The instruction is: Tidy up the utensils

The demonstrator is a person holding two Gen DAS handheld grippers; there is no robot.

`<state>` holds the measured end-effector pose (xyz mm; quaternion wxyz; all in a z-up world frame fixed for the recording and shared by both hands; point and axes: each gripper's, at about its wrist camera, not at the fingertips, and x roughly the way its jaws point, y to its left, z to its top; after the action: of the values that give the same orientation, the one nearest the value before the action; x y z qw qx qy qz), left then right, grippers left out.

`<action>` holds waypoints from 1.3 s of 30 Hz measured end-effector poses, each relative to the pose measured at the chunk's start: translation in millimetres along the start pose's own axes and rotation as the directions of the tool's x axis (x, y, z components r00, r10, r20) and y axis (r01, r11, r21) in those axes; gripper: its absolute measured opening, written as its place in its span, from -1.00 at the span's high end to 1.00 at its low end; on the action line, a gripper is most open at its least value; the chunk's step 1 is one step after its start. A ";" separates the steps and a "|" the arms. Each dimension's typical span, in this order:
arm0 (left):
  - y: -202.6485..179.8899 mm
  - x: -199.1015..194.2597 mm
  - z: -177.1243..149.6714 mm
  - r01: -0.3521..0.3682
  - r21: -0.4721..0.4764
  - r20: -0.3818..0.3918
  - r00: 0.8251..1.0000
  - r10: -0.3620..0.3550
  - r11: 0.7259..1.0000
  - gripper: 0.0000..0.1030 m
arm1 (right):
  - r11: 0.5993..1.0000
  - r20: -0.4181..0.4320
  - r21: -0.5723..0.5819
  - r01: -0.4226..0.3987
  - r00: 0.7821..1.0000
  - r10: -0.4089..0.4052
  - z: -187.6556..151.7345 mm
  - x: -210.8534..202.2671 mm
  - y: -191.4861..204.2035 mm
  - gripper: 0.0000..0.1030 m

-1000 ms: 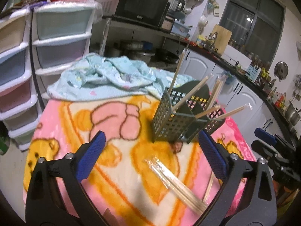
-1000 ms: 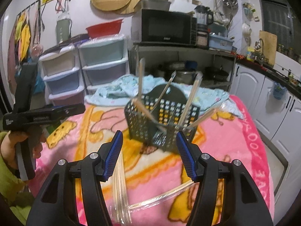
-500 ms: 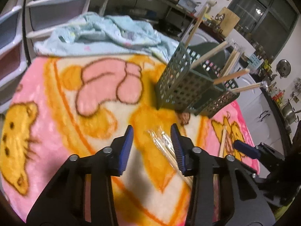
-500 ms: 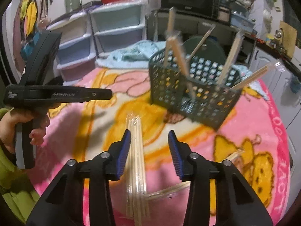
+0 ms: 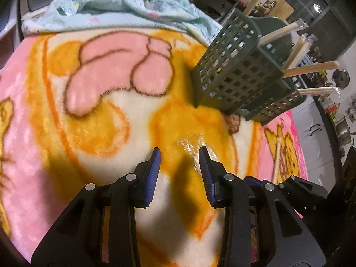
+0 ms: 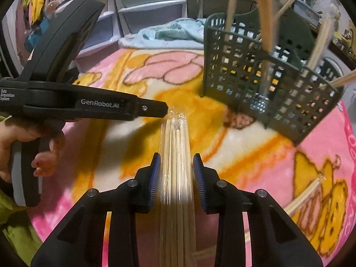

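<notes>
Right wrist: right claw [image 6: 176, 166] closing around wrapped chopsticks [image 6: 176, 146].

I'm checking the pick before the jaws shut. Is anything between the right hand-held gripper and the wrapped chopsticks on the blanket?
Nothing visible. The wrapped chopsticks already lie between the right hand-held gripper fingers, whose jaws are closing with small gaps left on each side. The left hand-held gripper tip sits at the bundle's far end, not in the gap.

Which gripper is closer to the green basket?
Left, I think, narrowly. The left gripper is at the far tip of the chopstick bundle, nearer the basket. The right gripper, its jaws closing, straddles the bundle farther back.
</notes>
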<state>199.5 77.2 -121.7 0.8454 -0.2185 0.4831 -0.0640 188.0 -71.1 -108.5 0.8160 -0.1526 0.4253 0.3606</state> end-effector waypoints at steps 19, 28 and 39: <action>6.3 11.6 7.0 0.045 0.011 -0.004 0.999 -0.045 0.999 1.00 | 0.986 0.006 0.157 -0.059 0.998 0.059 -2.5 2.8 -41.8 0.78; 17.5 1.6 3.6 0.065 -0.015 0.004 0.998 -0.065 0.998 1.00 | 0.968 -0.044 0.248 -0.029 0.998 0.041 -3.3 4.1 -74.9 0.69; 18.7 9.4 4.9 0.064 -0.043 -0.002 0.998 -0.064 0.997 0.97 | 0.961 -0.092 0.276 -0.032 0.994 0.059 17.9 25.1 -81.1 0.65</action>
<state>206.7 92.5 -135.0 0.8373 -0.2520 0.4785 -0.0809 266.2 -105.9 -122.8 0.7985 -0.0461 0.5147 0.3088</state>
